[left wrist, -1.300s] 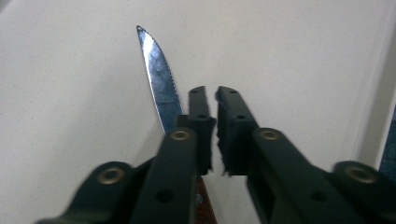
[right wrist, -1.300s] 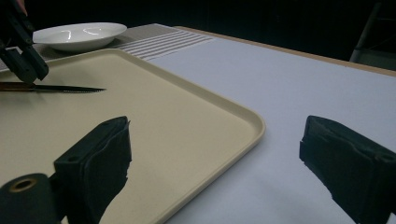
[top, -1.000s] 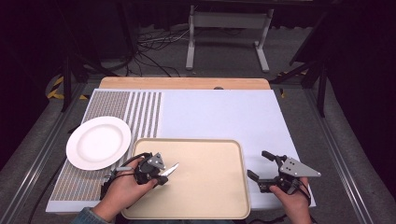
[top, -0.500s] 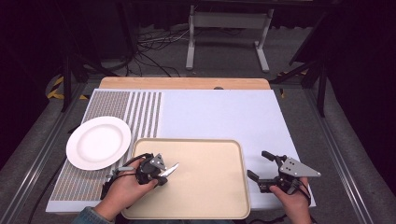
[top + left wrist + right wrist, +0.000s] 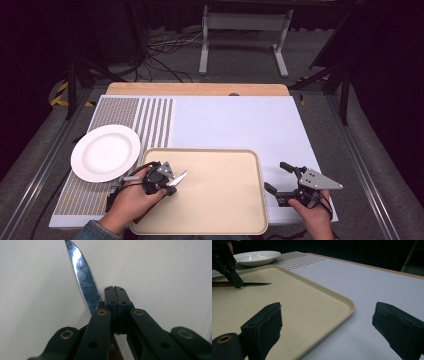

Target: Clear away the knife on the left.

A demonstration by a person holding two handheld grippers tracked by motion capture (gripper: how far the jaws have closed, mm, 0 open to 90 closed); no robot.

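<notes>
A serrated knife [image 5: 179,176] with a brown handle lies low over the left part of a beige tray [image 5: 220,195]. My left gripper [image 5: 168,182] is shut and sits on top of it. In the left gripper view the blade [image 5: 83,277] runs out from under the closed left gripper [image 5: 114,288], not between its pads. The right gripper view shows the left gripper [image 5: 235,284] touching the knife [image 5: 257,284] where handle meets blade. My right gripper [image 5: 275,176] stands open and holds nothing, on the white mat just right of the tray, its jaws wide apart [image 5: 327,311].
A white plate [image 5: 105,152] rests on the striped mat left of the tray and appears again in the right gripper view [image 5: 257,256]. The white mat [image 5: 235,122] stretches behind the tray to a wooden strip [image 5: 197,89]. Dark floor with stands and cables lies beyond.
</notes>
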